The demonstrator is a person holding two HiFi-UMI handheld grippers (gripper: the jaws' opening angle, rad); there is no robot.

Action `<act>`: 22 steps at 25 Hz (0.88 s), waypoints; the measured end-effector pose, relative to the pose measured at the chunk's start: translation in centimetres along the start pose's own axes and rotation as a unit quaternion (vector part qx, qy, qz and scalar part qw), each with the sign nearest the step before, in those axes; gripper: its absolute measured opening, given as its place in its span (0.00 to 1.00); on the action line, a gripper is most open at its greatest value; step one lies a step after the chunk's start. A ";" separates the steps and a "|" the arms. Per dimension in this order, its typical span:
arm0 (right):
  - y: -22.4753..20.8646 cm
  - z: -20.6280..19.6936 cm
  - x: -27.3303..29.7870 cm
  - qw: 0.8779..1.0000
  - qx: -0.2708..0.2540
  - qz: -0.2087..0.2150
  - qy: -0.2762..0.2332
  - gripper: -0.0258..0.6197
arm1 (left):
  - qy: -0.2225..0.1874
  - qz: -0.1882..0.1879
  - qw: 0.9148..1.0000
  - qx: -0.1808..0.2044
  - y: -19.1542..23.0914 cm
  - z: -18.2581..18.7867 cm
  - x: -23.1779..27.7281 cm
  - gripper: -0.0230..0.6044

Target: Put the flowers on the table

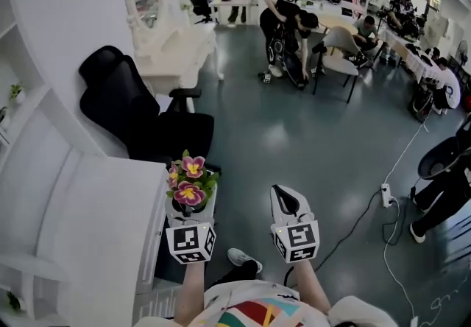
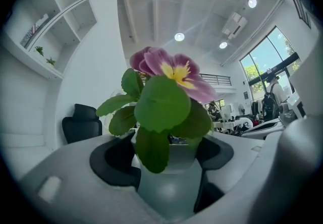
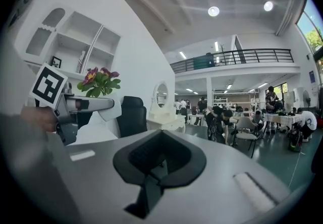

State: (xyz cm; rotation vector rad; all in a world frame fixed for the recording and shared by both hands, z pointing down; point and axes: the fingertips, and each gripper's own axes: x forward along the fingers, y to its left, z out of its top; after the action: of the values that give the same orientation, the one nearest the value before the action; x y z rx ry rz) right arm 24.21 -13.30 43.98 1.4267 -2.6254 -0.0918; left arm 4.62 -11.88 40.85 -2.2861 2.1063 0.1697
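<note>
A small white pot (image 1: 193, 209) with pink-and-yellow flowers (image 1: 189, 180) and green leaves hangs upright in the air, just right of the white table's edge (image 1: 151, 208). My left gripper (image 1: 193, 205) is shut on this pot. In the left gripper view the pot (image 2: 169, 180) sits between the dark pads (image 2: 113, 160), and the flowers (image 2: 171, 69) fill the middle. My right gripper (image 1: 282, 190) floats to the right over the floor, shut and holding nothing. From the right gripper view its jaws (image 3: 159, 160) meet, and the flowers (image 3: 98, 80) show at the left.
A black office chair (image 1: 140, 115) stands just beyond the table, with a white vanity and oval mirror (image 1: 165, 38) behind it. White shelves (image 1: 15, 90) line the left wall. People work at desks far back. A power strip and cable (image 1: 385, 194) lie on the floor at the right.
</note>
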 end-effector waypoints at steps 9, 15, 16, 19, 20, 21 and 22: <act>0.8 0.7 12.8 0.996 -0.018 0.084 0.006 0.04 | -0.003 0.094 0.996 -0.009 8.8 -1.2 6.1 0.59; 1.5 1.8 17.4 0.991 -0.032 0.133 -0.004 0.04 | -0.011 0.147 0.989 -0.002 11.5 -0.8 6.7 0.59; 2.1 2.1 17.5 0.989 -0.035 0.147 -0.009 0.04 | -0.013 0.159 0.987 0.001 11.6 -0.6 5.9 0.59; 4.7 2.8 18.1 0.981 -0.045 0.185 -0.023 0.04 | -0.019 0.193 0.981 0.010 13.0 -0.2 3.8 0.59; 5.6 3.2 18.5 0.979 -0.049 0.197 -0.027 0.04 | -0.020 0.203 0.979 0.011 13.6 -0.1 3.4 0.59; 6.5 3.7 19.0 0.976 -0.054 0.210 -0.033 0.04 | -0.021 0.214 0.976 0.012 14.4 0.2 3.0 0.59; 7.4 4.3 19.4 0.972 -0.057 0.224 -0.042 0.04 | -0.022 0.227 0.974 0.013 15.2 0.4 2.5 0.59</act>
State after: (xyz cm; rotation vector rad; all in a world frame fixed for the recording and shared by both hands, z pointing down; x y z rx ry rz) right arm 6.94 -25.63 42.73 0.7831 -2.8846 -0.2489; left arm -10.30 -15.61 40.97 -1.7307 2.5515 0.1953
